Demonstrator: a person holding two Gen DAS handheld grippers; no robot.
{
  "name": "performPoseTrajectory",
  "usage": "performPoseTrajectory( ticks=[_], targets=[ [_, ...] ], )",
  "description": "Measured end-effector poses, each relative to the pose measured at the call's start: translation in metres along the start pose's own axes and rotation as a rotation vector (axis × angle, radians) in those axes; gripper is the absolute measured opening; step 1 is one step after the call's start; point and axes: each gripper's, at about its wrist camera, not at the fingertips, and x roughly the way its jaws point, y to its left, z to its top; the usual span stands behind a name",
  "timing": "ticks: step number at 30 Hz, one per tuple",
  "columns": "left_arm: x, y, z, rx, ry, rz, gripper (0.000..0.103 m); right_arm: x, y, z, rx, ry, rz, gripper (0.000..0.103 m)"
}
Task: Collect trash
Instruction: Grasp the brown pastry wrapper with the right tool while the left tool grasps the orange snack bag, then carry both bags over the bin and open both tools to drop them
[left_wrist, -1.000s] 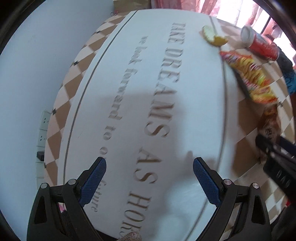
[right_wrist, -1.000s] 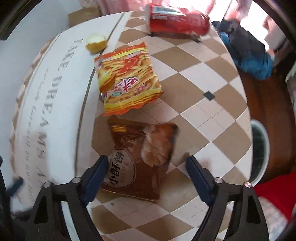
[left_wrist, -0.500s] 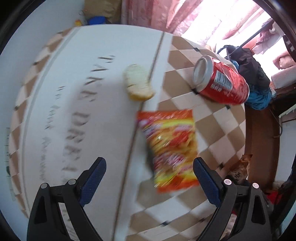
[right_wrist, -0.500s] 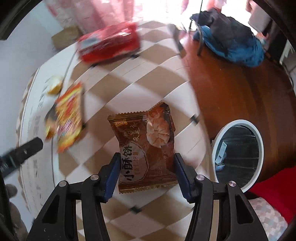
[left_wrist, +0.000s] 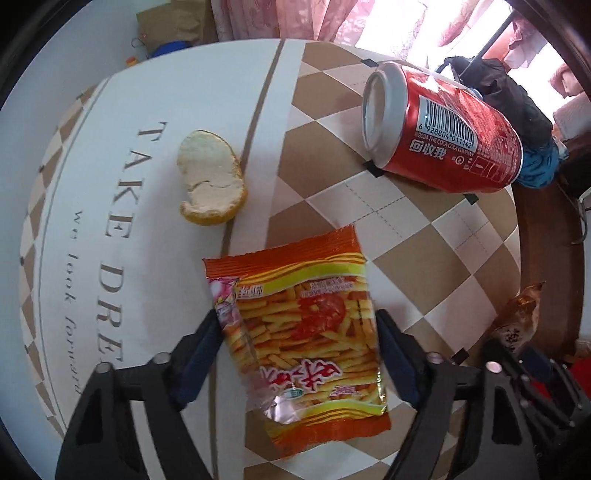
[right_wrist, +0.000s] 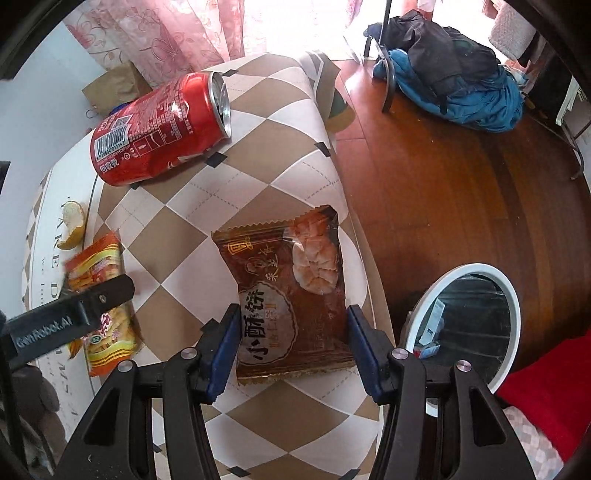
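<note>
On the checked tablecloth (right_wrist: 295, 155), the left gripper (left_wrist: 299, 332) is closing around the orange fries packet (left_wrist: 306, 332) while the right gripper (right_wrist: 291, 332) pinches the brown biscuit packet (right_wrist: 291, 295); next, likely lifting both toward the white bin (right_wrist: 476, 273).

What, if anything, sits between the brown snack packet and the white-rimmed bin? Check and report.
Nothing visible does. The brown snack packet lies near the table's edge between the right gripper pads; the white-rimmed bin stands open on the floor just beyond that edge, with only bare cloth and wooden floor between.
</note>
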Motion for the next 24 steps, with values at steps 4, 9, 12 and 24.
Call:
performPoseTrajectory(
  ticks=[4,9,12,24],
  targets=[
    [-0.011,0.005,-0.010,0.014,-0.034,0.008,0.054,-0.001,-0.001,-0.003,-0.006,-0.005,0.006,0.058],
    [-0.032,0.008,-0.026,0.044,-0.077,0.026,0.037,-0.006,0.004,-0.011,-0.020,-0.013,0.015,0.057],
    [-0.045,0.013,-0.043,0.052,-0.101,0.030,0.037,-0.013,0.010,-0.018,-0.038,-0.025,0.020,0.056],
    [-0.142,0.016,-0.093,0.096,-0.288,0.025,0.037,-0.081,0.016,-0.053,-0.073,-0.136,0.085,0.056]
  ],
)
